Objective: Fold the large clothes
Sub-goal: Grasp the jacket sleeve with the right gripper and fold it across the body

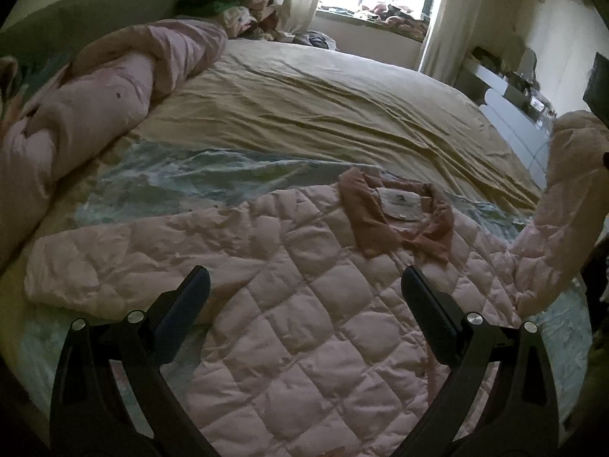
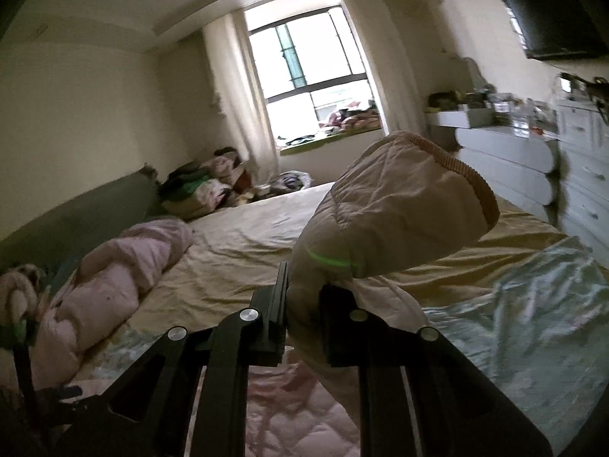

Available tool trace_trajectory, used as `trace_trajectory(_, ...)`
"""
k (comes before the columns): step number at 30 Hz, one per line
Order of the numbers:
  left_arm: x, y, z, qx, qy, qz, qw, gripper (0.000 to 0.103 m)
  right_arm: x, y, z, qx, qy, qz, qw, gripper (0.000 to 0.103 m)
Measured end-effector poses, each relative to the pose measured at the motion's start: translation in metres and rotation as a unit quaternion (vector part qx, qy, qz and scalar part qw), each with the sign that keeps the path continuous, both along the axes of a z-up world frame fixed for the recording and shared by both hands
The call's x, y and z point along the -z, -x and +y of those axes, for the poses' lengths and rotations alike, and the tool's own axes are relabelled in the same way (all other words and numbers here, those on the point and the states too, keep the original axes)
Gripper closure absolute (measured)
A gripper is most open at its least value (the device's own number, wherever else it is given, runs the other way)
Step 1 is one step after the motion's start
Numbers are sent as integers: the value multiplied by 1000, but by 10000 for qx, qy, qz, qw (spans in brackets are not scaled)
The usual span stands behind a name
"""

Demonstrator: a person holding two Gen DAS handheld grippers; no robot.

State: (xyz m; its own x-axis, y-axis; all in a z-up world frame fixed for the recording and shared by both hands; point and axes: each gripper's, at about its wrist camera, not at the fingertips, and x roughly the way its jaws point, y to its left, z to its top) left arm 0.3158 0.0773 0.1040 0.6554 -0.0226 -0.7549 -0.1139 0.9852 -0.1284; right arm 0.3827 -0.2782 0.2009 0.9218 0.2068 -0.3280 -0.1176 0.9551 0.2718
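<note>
Across the near edge of the bed (image 1: 342,106) my quilted pink jacket (image 1: 289,304) lies flat, soft and probably light, so with the right claw (image 2: 302,297) pinched shut on its lifted sleeve (image 2: 399,205), I'd grip cuffs or hem while the left claw (image 1: 304,289) hovers wide open, empty.

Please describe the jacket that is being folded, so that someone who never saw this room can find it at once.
On the large bed, near its front edge, lies a pale pink quilted jacket, spread over a light blue cloth. Unlike the smooth pink duvet bunched at the left, it has diamond stitching, a darker pink collar and one sleeve lifted by the right gripper.
</note>
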Motion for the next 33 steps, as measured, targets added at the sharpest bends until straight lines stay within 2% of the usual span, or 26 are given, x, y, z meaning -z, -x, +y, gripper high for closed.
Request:
trace_trajectory(12,12,-3,36,-78,239,-52,9997,9,54,-19,94,-555,428,395,9968,90)
trace_trajectory(17,26,-7,43,7,559,-29,9984,9,89,-20,134,-871,786,611,9912,90)
trace_trajectory(20,39,-9,45,65,801,72,9967,9,117,-17,159,-1081,1068,760,9855,89)
trace_trajectory(27,60,-11,46,155,1104,238,9935,9,195,-11,210,-1490,1686,1280,9659,88)
trace_trajectory(33,66,-13,50,178,1490,235,9884,9,228,3,240,-1932,1811,1534,9520,75)
